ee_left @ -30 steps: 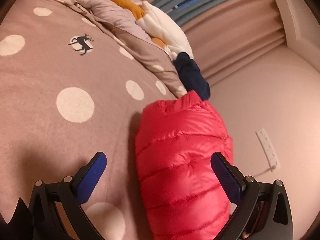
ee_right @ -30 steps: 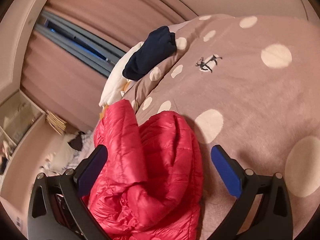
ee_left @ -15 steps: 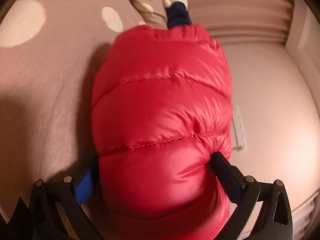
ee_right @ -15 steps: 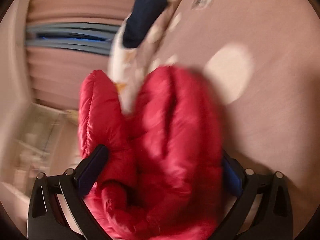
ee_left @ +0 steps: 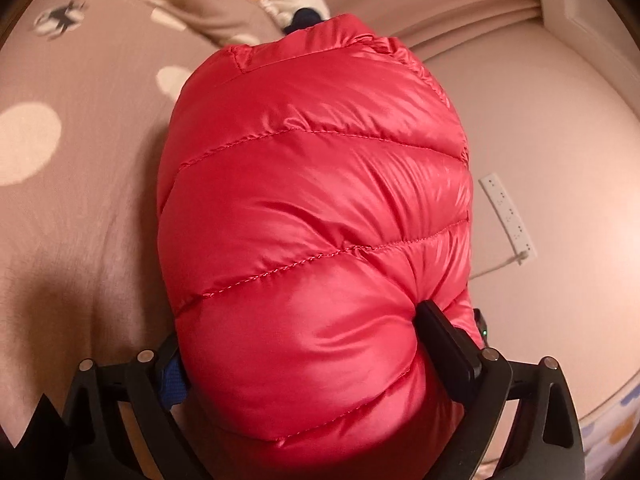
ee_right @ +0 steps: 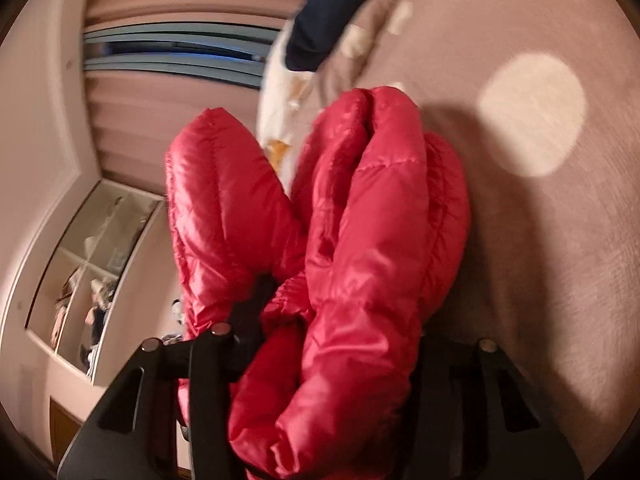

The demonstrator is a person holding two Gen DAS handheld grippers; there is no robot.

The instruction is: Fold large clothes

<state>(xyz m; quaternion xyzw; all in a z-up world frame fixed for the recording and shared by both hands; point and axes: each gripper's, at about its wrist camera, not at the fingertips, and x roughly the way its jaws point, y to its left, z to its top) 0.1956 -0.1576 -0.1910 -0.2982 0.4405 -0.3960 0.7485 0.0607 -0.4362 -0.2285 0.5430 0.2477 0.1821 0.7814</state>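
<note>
The red jacket (ee_left: 312, 240) lies on the spotted blanket (ee_left: 80, 220) at the bed's edge, and both grippers are on it. The left gripper (ee_left: 304, 344) stands wide, its jaws just closed a little onto the puffy folded bulk: the right-hand finger (ee_left: 444, 344) dents the fabric, the blue pad (ee_left: 174, 380) of the other touches the jacket's opposite side. The padded mass fills the whole gap between them and swells up ahead of the fingertips.

The right gripper (ee_right: 320, 320) has just been closing hard and now stands narrow, pinching a bunched part of the jacket (ee_right: 360, 240). Its left-hand finger (ee_right: 256, 312) is buried in a crease; the other is hidden behind the fabric. Beyond the fingertips the jacket splits into two lobes, with a dark garment (ee_right: 332, 12) and a white cloth (ee_right: 280, 92) farther ahead on the blanket (ee_right: 560, 260).

Left of that gripper, a cubby shelf (ee_right: 92, 264) holds blurred items in its compartments; what they are cannot be told.
</note>
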